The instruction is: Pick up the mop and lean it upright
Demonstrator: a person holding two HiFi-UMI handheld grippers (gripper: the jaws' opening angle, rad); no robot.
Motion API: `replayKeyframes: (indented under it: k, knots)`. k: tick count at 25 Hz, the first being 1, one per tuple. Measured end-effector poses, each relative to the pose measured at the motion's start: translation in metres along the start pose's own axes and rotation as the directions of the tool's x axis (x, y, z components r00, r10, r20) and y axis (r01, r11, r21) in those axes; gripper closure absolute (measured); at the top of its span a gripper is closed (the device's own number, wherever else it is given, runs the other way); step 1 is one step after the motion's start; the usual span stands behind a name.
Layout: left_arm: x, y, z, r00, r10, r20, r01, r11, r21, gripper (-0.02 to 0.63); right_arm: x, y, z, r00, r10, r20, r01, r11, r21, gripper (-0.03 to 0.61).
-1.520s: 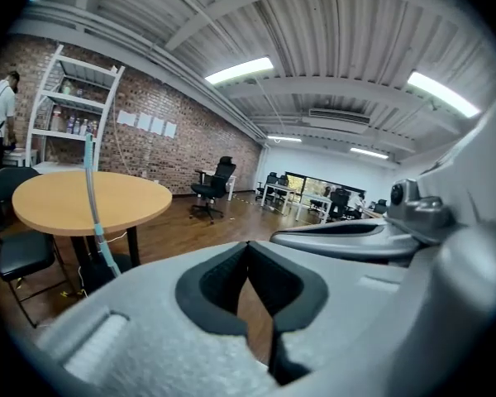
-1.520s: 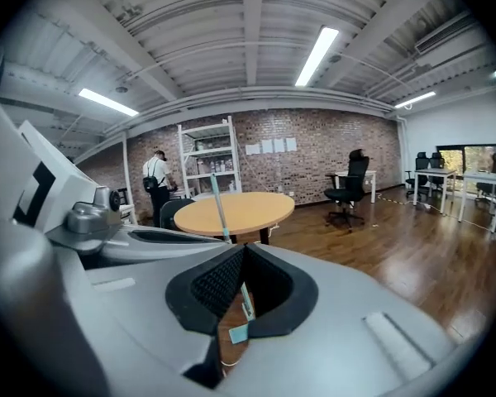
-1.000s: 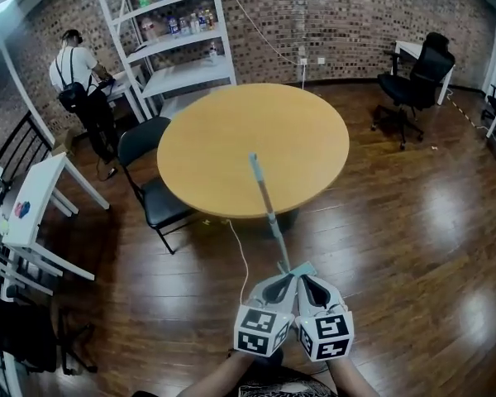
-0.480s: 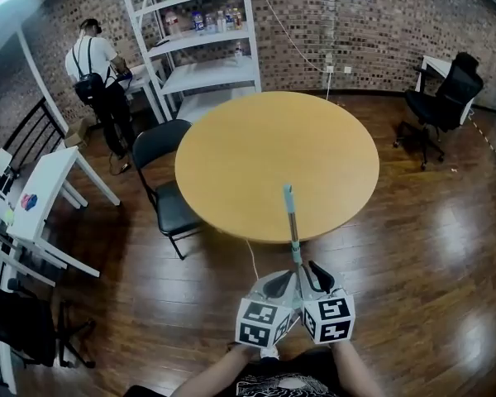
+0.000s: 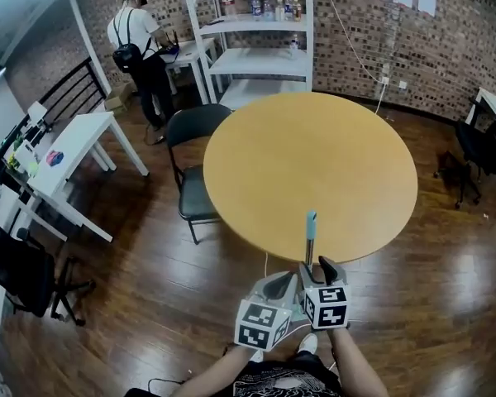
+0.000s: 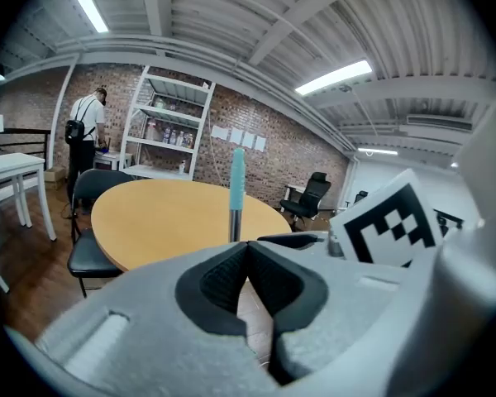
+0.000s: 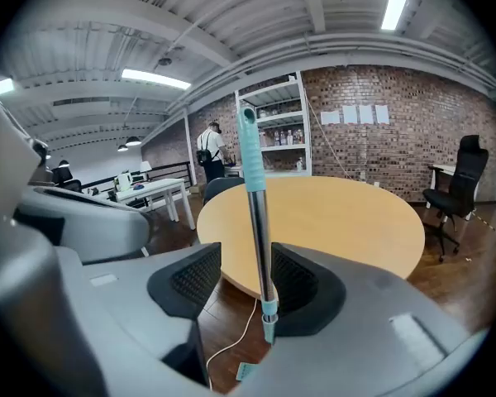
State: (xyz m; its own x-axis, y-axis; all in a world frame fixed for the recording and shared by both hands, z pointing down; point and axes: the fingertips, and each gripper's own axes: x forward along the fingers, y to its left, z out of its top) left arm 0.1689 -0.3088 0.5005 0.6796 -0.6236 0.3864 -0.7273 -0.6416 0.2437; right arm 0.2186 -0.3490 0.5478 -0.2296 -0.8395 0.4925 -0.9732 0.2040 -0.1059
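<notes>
The long mop with a bare metal pole and teal plastic grip stands almost upright at the 6 o'clock edge of the round wooden-topped desk. Its teal end rises just over the rim in the head view. Its mop head is hidden below the tongs. Whether the pole actually rests on the rim cannot be made out, but standing it this close suggests the rim is meant to prop it.

The right tongs are opening around the pole. The metal shaft runs up between the two black ribbed pads, close against the pad on the 3 o'clock side, with a clear gap on the 9 o'clock side. The grip is therefore already slack and nothing is pinched. That fits a release, with the jaws kept loosely round the shaft so it can be caught if it tips.

The left tongs sit just beside the right ones, at about 8 o'clock from them in the head view. Their pads are pressed together on nothing, and the pole shows beyond them. They seem to be parked clear of the shaft, since one loose hold is enough to steady a pole that bears its own weight.

The task looks nearly finished. The likely risk is the pole sliding sideways along the curved rim or skating on the glossy wooden floor.
</notes>
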Motion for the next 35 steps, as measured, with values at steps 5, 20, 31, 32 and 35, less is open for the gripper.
replayKeyframes:
  k: [5, 20, 31, 32, 35]
  knots:
    - [0.004, 0.017, 0.012, 0.995, 0.096, 0.021, -0.095, 0.995, -0.040, 0.611, 0.040, -0.008, 0.014, 0.997, 0.063, -0.038, -0.065, 0.996, -0.066, 0.354]
    - [0.003, 0.040, 0.019, 0.992, 0.125, 0.035, -0.123, 0.991, -0.055, 0.611, 0.043, -0.017, 0.008, 0.998, 0.045, -0.037, -0.048, 0.994, -0.102, 0.494]
    - [-0.006, 0.031, 0.032, 0.994, 0.047, 0.099, -0.045, 0.999, -0.023, 0.611, -0.051, -0.020, 0.053, 0.990, -0.032, 0.137, 0.041, 0.997, -0.063, 0.494]
    - [-0.009, 0.033, 0.034, 0.993, 0.047, 0.108, -0.045, 0.999, -0.024, 0.611, -0.058, -0.016, 0.065, 0.986, -0.030, 0.165, 0.042, 0.997, -0.070, 0.494]
    - [-0.018, 0.043, 0.040, 0.990, 0.064, 0.127, -0.062, 0.998, -0.023, 0.610, -0.078, -0.001, 0.100, 0.970, -0.004, 0.243, 0.026, 0.996, -0.087, 0.494]
